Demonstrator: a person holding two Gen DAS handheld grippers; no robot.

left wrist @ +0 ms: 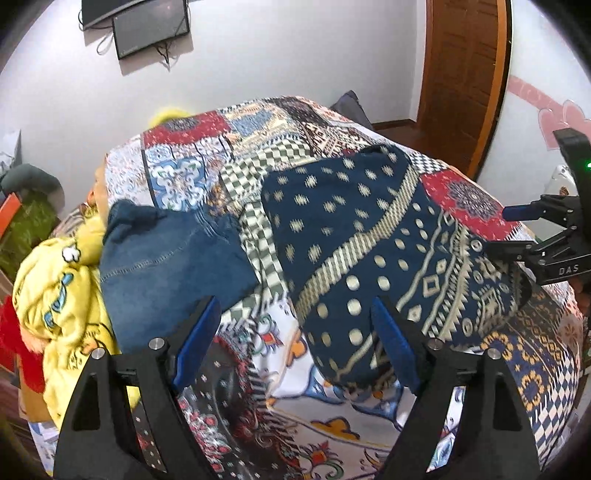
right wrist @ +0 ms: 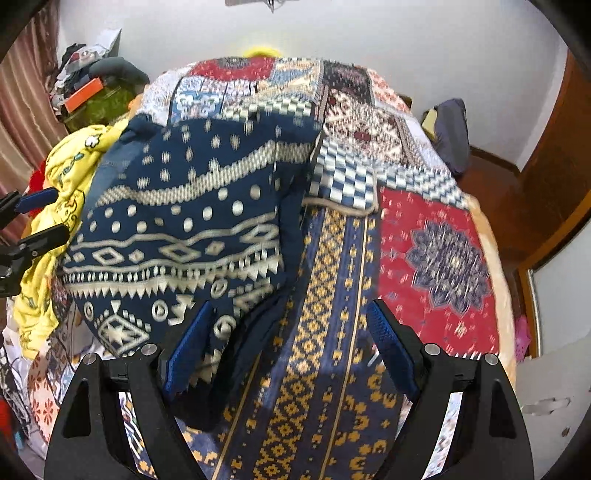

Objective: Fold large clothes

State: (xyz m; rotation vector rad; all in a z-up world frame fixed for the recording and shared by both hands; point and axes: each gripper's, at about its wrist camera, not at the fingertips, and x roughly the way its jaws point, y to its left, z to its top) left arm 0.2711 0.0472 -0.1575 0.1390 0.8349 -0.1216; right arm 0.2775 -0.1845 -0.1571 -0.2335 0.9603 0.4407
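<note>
At the bottom of the left wrist view, the left gripper (left wrist: 291,347) has its blue-padded fingers spread wide with nothing between them; its right pad sits just against the near edge of the navy patterned garment (left wrist: 388,236), though it has no hold on it. At the bottom of the right wrist view, the right gripper (right wrist: 288,350) is likewise spread wide and empty, its left pad over the garment's near corner (right wrist: 177,229); I can't tell whether it touches.

The garment, dark blue with cream dots, diamonds and zigzag bands, lies bunched on the patchwork bedspread (left wrist: 332,424), center to right in the left view and center-left in the right view. Just beside it, left of center in the left view, is a folded pair of blue jeans (left wrist: 166,266), and beyond that at the left edge a crumpled yellow printed garment (left wrist: 62,295) with something red (left wrist: 14,339) beside it.

Farther back, a dark cushion (left wrist: 351,107) rests at the bed's far edge. A monitor (left wrist: 151,26) hangs on the white wall at upper left, and a wooden door (left wrist: 465,74) stands at upper right.
</note>
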